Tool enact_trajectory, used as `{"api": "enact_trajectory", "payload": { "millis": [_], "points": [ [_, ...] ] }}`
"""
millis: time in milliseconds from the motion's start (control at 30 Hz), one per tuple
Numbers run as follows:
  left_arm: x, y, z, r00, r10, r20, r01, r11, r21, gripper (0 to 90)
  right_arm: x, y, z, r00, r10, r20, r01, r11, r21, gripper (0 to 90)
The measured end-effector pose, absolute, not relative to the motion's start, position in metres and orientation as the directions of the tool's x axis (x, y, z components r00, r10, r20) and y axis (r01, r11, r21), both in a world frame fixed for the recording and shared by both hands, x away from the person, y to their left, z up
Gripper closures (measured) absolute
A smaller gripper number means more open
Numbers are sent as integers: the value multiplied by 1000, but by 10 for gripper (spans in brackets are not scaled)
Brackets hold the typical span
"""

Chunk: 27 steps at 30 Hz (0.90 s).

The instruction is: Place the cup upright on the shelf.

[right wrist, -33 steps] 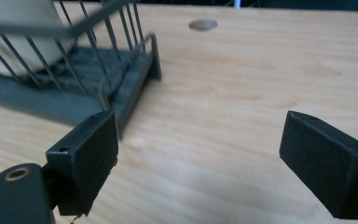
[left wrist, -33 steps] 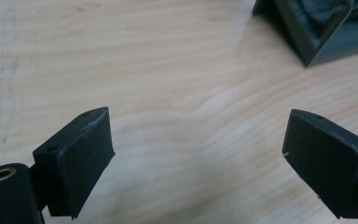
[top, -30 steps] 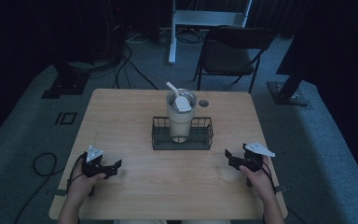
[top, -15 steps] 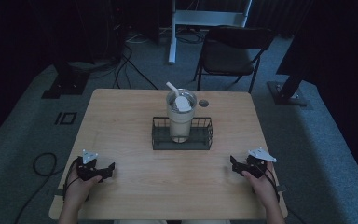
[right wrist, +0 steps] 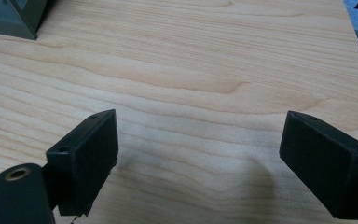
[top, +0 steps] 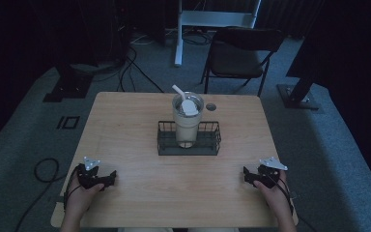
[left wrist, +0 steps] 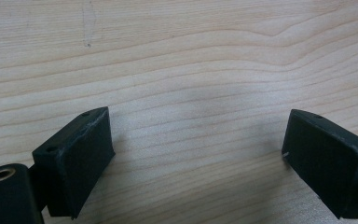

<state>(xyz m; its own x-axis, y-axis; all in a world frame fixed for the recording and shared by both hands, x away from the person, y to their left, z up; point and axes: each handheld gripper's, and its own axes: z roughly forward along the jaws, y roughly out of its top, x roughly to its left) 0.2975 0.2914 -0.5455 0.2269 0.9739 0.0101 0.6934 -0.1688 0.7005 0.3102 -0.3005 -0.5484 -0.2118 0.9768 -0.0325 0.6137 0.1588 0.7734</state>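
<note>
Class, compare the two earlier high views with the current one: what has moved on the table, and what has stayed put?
Both grippers drew back toward the person's edge of the table: the left gripper and the right gripper, jaws open and empty. Nothing was taken hold of. The cup stays upright in the wire basket, spoon inside it.

Left claw (top: pixel 110 178) drawn back, right claw (top: pixel 247 175) likewise

A cream tumbler (top: pixel 187 123) with a white scoop (top: pixel 185 101) stands upright in a black wire basket (top: pixel 189 147) mid-table.
</note>
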Motion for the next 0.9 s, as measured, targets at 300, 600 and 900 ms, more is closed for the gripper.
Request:
{"api": "enact_trajectory", "payload": {
  "millis": [300,600,900],
  "points": [
    [297,291,-546,220,975,10,694,-163,702,88,313,-302,-551,-230,973,-2,669,160,726,115],
    [297,290,-546,226,974,10,695,-168,699,80,313,-303,-551,-233,972,11,673,153,724,114],
    [297,290,-546,227,974,10,695,-169,699,80,313,-303,-551,-233,972,11,673,153,724,114]
  ]
}}
